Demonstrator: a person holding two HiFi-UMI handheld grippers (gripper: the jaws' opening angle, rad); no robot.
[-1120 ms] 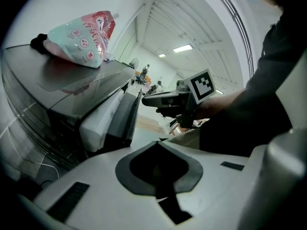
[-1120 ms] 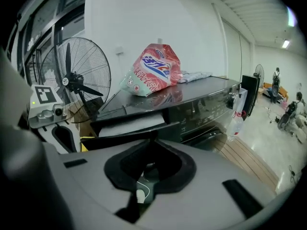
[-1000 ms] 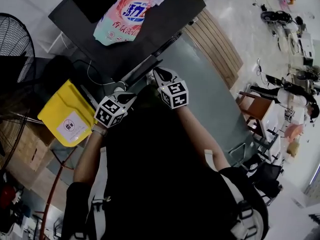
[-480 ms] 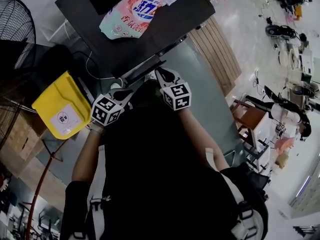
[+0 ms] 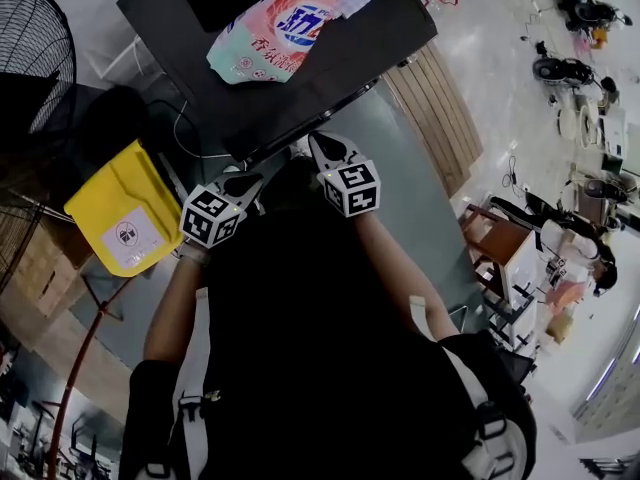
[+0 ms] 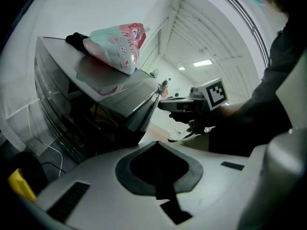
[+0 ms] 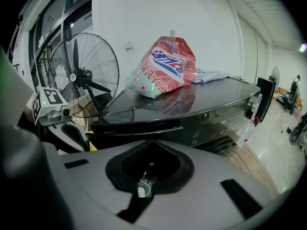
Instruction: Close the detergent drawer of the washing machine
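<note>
The dark washing machine (image 5: 330,48) stands in front of me, with a pink detergent bag (image 5: 275,33) on its lid. Its detergent drawer (image 7: 139,126) is a dark strip at the top left of the front panel, lying close against the machine. My right gripper (image 5: 320,146) is shut with nothing in it, its tips at the machine's front edge by the drawer. My left gripper (image 5: 245,183) is also shut and empty, just left of the machine's front corner (image 6: 144,109). In the left gripper view the right gripper (image 6: 165,104) shows beside that corner.
A yellow bin (image 5: 125,223) stands left of the machine and a large floor fan (image 7: 84,78) behind it. A cloth (image 7: 208,75) lies on the lid beside the bag. Wooden slats (image 5: 435,103) run along the machine's right side. A cable (image 5: 185,138) trails at the left.
The drawer, which stuck out between the two grippers, now lies close against the machine's front. My left gripper has shifted a little to the left; the right one has stayed at the front edge.
</note>
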